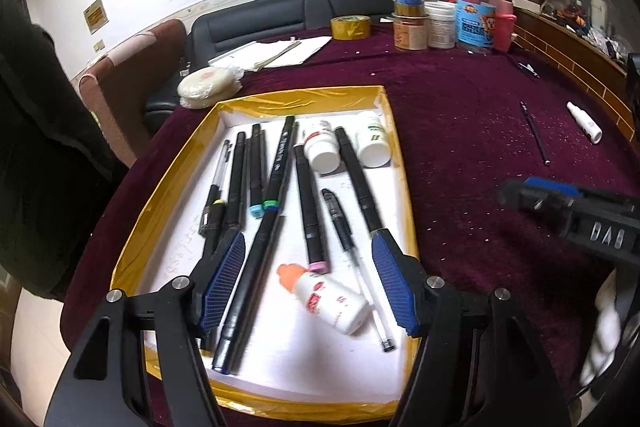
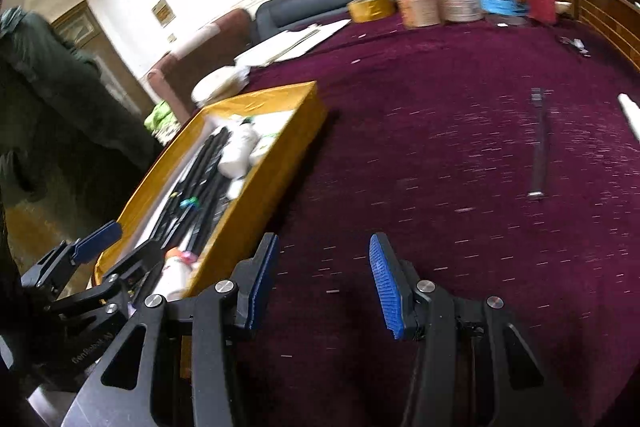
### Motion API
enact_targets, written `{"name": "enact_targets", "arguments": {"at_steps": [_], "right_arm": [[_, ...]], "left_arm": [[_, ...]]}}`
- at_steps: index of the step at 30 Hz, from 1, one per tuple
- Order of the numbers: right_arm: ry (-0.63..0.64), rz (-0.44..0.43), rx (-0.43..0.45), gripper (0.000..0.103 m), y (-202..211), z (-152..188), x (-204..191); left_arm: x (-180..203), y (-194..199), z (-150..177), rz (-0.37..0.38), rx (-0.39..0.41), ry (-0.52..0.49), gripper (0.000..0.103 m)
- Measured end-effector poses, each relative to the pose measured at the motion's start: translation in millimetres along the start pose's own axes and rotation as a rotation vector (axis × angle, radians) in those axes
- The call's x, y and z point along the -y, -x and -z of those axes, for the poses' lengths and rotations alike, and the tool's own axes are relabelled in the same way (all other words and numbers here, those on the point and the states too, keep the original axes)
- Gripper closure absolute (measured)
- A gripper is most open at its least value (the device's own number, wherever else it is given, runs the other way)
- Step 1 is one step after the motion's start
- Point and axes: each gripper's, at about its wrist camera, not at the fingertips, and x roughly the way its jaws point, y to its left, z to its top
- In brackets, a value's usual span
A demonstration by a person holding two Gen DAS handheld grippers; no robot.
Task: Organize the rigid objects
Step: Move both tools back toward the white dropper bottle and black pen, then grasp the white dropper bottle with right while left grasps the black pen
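Observation:
A yellow-rimmed tray [image 1: 304, 95] with a white floor holds several black markers [image 1: 308, 199], pens, two white jars [image 1: 322, 151] and a small white bottle with an orange cap [image 1: 336, 299]. My left gripper [image 1: 308, 283] hovers open over the tray's near end, nothing between its blue pads. My right gripper [image 2: 324, 283] is open and empty over the bare maroon cloth, to the right of the tray [image 2: 256, 195]. A thin dark pen [image 2: 539, 143] and a white tube [image 2: 630, 113] lie loose on the cloth beyond it; the left wrist view shows that pen [image 1: 535, 133] and tube [image 1: 585, 122] too.
Jars, cans and a pink bottle [image 1: 503, 23] crowd the table's far edge beside a roll of yellow tape [image 1: 351, 26]. Papers [image 1: 272, 53] and a wrapped white disc [image 1: 206, 87] lie behind the tray. A person in dark clothes [image 1: 36, 131] stands at the left.

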Motion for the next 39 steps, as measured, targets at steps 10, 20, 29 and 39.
{"name": "enact_targets", "arguments": {"at_steps": [10,20,29,39], "right_arm": [[-0.184,0.212,0.171,0.061,75.0,-42.8,137.3],[-0.392,0.388,0.218,0.056,97.1,-82.2,251.4],[-0.328,0.451,0.095,0.056,35.3,-91.0,263.7],[-0.315,0.405,0.098,0.075,37.2,-82.4,271.1]], "left_arm": [[37.7,10.7,-20.9,0.206,-0.002,-0.037,0.038],[103.3,-10.0,-54.3,0.488,-0.118,-0.020,0.032],[191.2,-53.1,-89.5,0.519,-0.150,-0.139,0.032],[263.1,-119.6,-113.6,0.498,-0.149,-0.195,0.033]]}}
